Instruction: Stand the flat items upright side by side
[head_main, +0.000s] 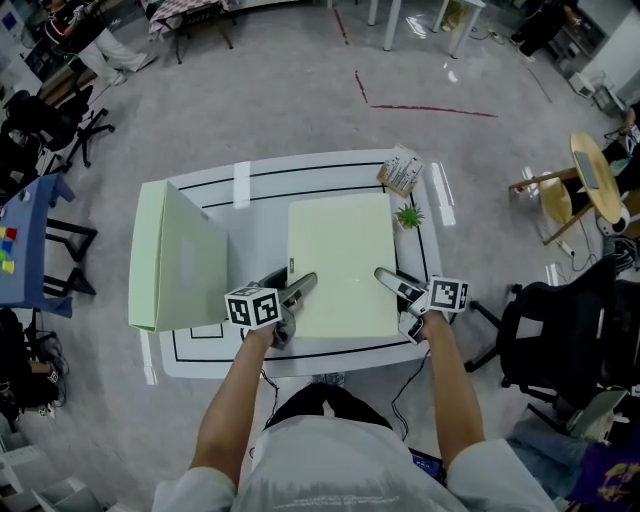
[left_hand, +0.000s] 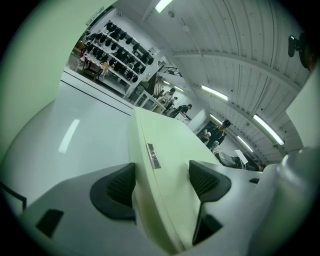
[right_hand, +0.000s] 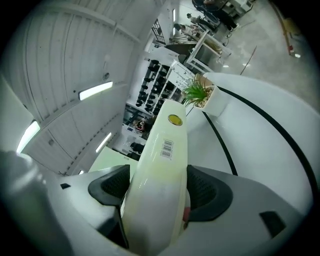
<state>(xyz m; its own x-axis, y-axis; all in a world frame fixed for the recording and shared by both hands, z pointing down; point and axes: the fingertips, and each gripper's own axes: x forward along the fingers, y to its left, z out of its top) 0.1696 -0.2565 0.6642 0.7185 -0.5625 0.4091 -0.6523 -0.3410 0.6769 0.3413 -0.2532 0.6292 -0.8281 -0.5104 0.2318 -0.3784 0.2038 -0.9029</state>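
My left gripper (head_main: 290, 286) and right gripper (head_main: 392, 282), jaws wide, each clamp a near side of the pale green flat glossy box (head_main: 343, 262) — barcode on its spine — mid white table (head_main: 300, 172), beside an upright pale green box (head_main: 178, 262).

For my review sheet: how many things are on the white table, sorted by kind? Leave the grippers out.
Pale green flat items: 2, one upright, one lying flat
Small potted plant: 1
Small printed box: 1
Total: 4
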